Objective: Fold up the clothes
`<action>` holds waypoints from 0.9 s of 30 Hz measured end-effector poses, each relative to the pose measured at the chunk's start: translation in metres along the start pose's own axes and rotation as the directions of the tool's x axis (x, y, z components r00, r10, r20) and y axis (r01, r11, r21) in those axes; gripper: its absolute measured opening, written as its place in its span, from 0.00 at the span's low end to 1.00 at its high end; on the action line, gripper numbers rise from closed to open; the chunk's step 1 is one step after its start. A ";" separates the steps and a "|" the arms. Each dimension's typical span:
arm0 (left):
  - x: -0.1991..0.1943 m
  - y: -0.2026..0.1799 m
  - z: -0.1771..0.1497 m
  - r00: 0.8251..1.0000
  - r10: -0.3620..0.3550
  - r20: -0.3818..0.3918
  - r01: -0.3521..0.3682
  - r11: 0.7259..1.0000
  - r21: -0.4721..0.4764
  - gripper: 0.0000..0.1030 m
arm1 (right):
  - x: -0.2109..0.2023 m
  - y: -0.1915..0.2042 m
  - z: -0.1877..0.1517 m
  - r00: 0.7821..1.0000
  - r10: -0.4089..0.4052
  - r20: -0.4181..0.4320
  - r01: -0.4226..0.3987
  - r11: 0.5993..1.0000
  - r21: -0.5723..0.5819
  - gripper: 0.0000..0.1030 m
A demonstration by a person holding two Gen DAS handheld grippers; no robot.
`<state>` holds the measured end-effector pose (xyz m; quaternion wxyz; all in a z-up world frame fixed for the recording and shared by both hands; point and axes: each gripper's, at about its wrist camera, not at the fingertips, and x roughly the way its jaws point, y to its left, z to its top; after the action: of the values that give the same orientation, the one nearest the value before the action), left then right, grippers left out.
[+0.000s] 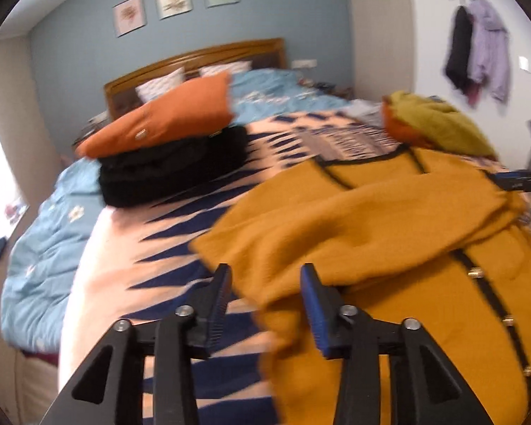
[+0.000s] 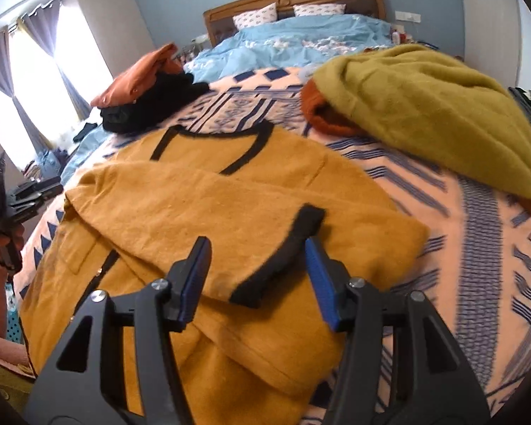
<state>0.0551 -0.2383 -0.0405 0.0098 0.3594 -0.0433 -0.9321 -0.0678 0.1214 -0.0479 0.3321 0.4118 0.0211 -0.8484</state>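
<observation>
The mustard cardigan [image 2: 201,212] lies spread on the patterned blanket [image 2: 478,248] of the bed, one sleeve folded across its front. The right gripper [image 2: 256,276] hangs spread just above that sleeve's black cuff [image 2: 283,258], which lies between its fingers. The left gripper [image 1: 263,301] is also spread, empty, at the cardigan's near-left edge.

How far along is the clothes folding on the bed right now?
Done: a folded orange garment sits stacked on a folded black one. In hand: the mustard cardigan lies flat with a sleeve folded across its front, its black cuff between the fingers of the open right gripper; the left gripper is open at its edge. Left: finishing the cardigan, then the olive garment heaped over a rust-orange one.
</observation>
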 end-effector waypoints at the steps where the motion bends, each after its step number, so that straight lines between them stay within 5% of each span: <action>1: -0.003 -0.009 0.002 1.000 -0.022 0.011 0.022 1.000 0.014 0.47 | 0.003 0.001 0.000 1.000 0.000 -0.010 0.000 1.000 0.000 0.55; 6: -0.020 -0.071 0.001 0.988 -0.151 0.035 0.146 0.981 0.126 0.76 | 0.015 0.004 -0.002 0.998 0.002 -0.055 -0.002 1.000 0.004 0.55; 9: -0.028 -0.111 0.002 0.972 -0.235 0.032 0.224 0.954 0.198 0.79 | -0.010 -0.010 -0.004 0.997 0.072 -0.001 -0.071 0.995 0.065 0.59; 12: -0.033 -0.153 0.001 0.945 -0.326 0.007 0.313 0.915 0.254 0.79 | -0.032 -0.025 -0.010 0.996 0.084 0.031 -0.087 0.989 0.123 0.76; 18: -0.036 -0.228 -0.003 0.864 -0.498 -0.071 0.495 0.819 0.290 0.81 | -0.061 -0.061 -0.031 0.995 0.088 0.051 -0.099 0.958 0.268 0.82; 22: -0.038 -0.280 -0.010 0.832 -0.541 -0.124 0.547 0.762 0.346 0.86 | -0.068 -0.079 -0.046 0.991 0.120 0.063 -0.135 0.927 0.349 0.86; 27: -0.032 -0.328 -0.020 0.832 -0.522 -0.186 0.551 0.742 0.382 0.86 | -0.066 -0.085 -0.055 0.986 0.153 0.062 -0.165 0.908 0.386 0.90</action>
<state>0.0962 0.0881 -0.0622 -0.3348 0.3810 -0.1369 -0.8509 -0.0503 0.2411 -0.0574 0.3115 0.4572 -0.1867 -0.8118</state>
